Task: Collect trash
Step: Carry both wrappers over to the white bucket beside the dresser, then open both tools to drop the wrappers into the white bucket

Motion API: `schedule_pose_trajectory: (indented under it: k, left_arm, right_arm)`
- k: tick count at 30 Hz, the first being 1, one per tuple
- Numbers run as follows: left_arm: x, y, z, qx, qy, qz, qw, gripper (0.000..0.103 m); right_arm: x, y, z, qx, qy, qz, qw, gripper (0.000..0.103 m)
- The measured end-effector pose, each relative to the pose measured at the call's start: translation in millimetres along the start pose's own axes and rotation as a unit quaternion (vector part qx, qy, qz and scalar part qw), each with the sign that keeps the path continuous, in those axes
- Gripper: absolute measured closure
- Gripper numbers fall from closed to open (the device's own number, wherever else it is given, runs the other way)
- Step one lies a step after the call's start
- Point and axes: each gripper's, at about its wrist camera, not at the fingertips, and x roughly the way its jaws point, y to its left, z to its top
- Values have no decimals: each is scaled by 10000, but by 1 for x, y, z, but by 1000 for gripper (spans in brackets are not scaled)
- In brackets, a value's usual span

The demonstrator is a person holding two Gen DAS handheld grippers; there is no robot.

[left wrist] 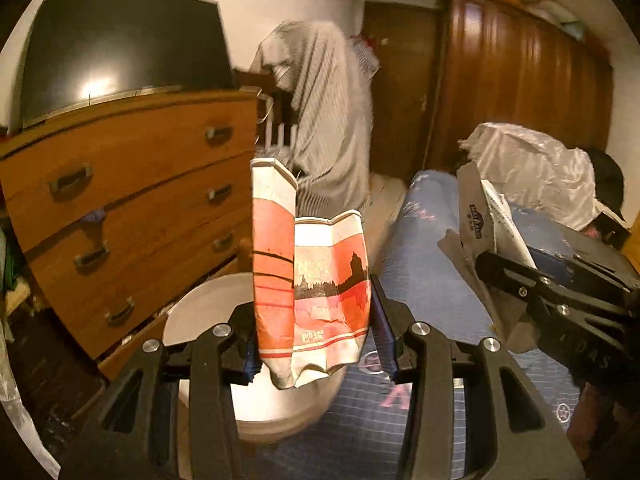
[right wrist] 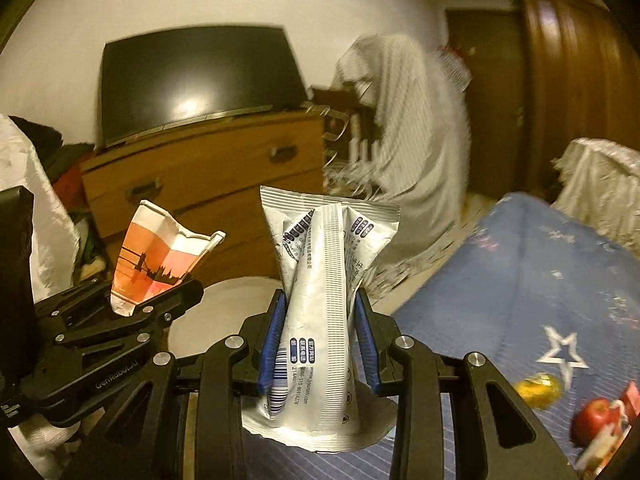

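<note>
Bedroom clutter behind — wooden dresser [left wrist: 132,200], blue bedspread [right wrist: 540,280], white bin [left wrist: 208,308] just below both tools. My left tool [left wrist: 314,332] is clamped on an orange paper wrapper [left wrist: 312,280], my right tool [right wrist: 320,340] clamped on a silver foil pouch [right wrist: 320,300] — both look light, crinkly and slippery, so mid-body grips suit. Only the right view shows more litter on the bed: gold foil piece [right wrist: 538,390], red apple [right wrist: 596,416].

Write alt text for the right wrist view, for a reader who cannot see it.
The right gripper holds a crumpled silver wrapper upright between its jaws, above a white bin. At left, the left gripper holds an orange paper carton; a wooden dresser stands behind.
</note>
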Motion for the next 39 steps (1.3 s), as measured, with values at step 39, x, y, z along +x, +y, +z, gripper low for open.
schedule_pose_trajectory:
  k: [39]
  left_arm:
    - [147,149,-43,-925,1702,405,9802,41]
  right_arm:
    - [245,36,-12,-18,2254,759,9713,43]
